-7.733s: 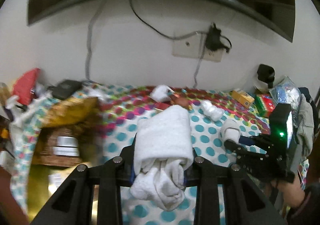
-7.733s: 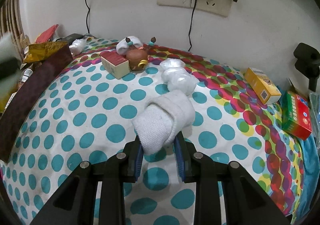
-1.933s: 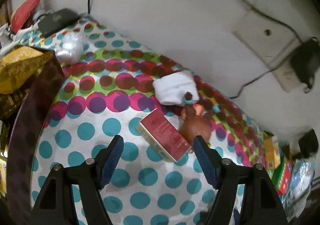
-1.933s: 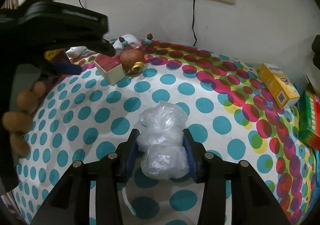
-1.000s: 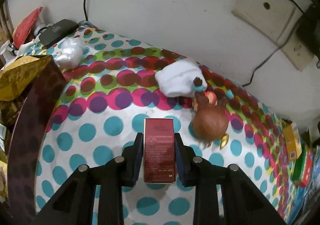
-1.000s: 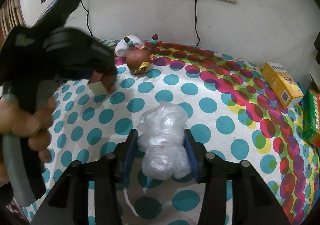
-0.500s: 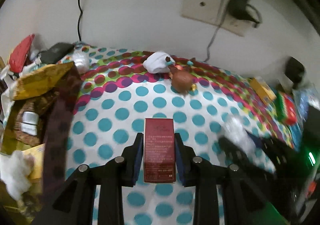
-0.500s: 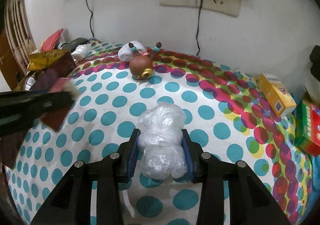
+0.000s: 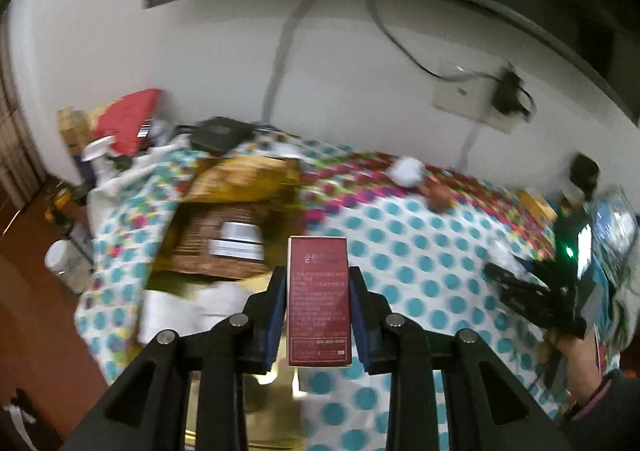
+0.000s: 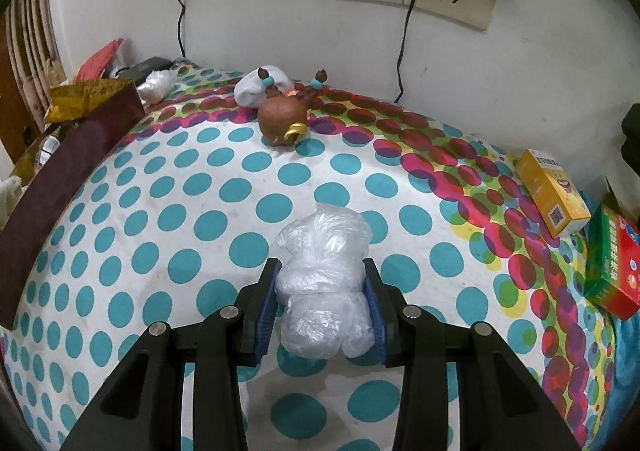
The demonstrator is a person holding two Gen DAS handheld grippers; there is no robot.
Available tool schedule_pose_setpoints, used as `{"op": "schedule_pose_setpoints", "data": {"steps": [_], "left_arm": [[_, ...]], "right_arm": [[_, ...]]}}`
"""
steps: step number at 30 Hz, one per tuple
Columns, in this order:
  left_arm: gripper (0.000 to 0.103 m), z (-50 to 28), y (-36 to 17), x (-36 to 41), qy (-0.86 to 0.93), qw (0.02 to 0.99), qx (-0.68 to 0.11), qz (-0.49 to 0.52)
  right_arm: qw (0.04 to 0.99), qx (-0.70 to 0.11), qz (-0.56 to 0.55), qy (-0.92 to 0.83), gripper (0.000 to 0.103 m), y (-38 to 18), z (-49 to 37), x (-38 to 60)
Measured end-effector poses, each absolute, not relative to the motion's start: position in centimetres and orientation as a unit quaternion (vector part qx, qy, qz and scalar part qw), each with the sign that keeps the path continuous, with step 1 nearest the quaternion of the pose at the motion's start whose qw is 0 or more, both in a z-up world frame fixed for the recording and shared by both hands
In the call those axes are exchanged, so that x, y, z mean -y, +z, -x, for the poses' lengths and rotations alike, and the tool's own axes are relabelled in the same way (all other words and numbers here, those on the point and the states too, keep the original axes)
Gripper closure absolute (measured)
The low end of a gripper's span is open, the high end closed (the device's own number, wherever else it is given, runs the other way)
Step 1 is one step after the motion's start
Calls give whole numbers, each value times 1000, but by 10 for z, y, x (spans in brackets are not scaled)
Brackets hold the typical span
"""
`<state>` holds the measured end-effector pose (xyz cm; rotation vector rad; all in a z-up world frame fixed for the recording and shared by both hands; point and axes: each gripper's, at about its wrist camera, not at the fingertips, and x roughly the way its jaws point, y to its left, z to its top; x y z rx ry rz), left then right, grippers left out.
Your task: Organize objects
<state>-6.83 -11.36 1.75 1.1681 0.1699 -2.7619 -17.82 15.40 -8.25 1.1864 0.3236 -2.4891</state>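
Between the left gripper [image 9: 319, 311] pads, a stiff, light red carton [image 9: 319, 299] is riding upright, clamped across its flat sides; right gripper [image 10: 326, 305] is squeezing a soft, slippery plastic-wrap bundle [image 10: 325, 289] above the tabletop [image 10: 180, 219].

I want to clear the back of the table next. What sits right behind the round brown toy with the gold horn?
A rolled white cloth lies against the round brown toy, towards the wall. The toy's beaded horns cover part of it, so anything beneath stays hidden.
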Motion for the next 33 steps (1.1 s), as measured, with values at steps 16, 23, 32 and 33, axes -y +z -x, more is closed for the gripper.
{"op": "schedule_pose_setpoints", "data": {"steps": [16,23,32,33], "left_arm": [[73,76,-7,191,-901,119,-65,-412],[73,90,-14,187,-900,124,-43,-415],[73,101,-22,185,-895,141,-18,-424],[73,102,-23,184,-894,141,-16,-426]], "right_arm": [[182,-121,-422,-880,65,-92,191,-135],[183,-117,-423,-880,65,-91,189,-138],[184,-116,-424,-879,64,-90,188,-144],[184,-115,-424,-879,64,-90,188,-144]]}}
